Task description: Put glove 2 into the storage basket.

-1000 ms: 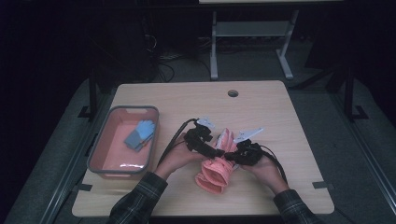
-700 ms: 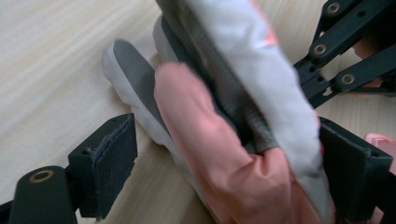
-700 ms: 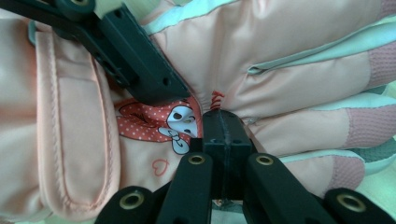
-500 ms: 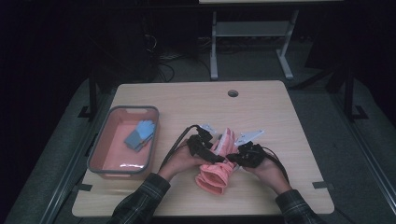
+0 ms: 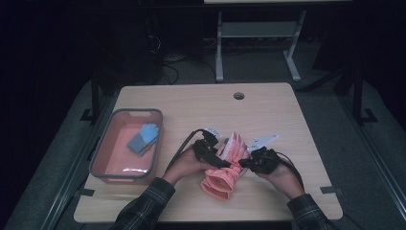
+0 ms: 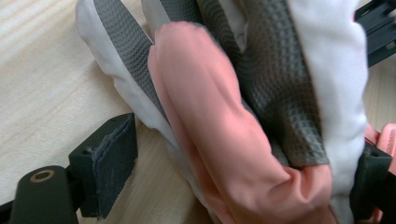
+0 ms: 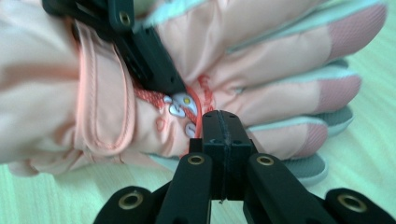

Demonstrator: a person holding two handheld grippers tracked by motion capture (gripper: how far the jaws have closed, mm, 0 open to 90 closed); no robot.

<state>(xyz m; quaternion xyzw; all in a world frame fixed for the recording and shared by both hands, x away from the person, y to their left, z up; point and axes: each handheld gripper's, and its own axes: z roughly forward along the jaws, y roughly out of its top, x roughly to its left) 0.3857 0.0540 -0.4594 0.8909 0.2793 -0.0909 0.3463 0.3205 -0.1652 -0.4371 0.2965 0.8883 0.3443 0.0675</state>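
The left tool [image 5: 210, 154], jaws wide around the glove [image 5: 225, 167], has sunk toward the surface [image 5: 268, 110] to grip; right tool [image 5: 245, 163] pinched shut alongside.

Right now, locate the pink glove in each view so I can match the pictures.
High view: pink glove at the table's near centre, between both grippers.
Left gripper view: its grey palm side and pink thumb, centre to right.
Right gripper view: upper half, fingers pointing right.
Shared landmark: the light wooden table.

Glove [image 6: 243, 116] cuff beyond frame edge
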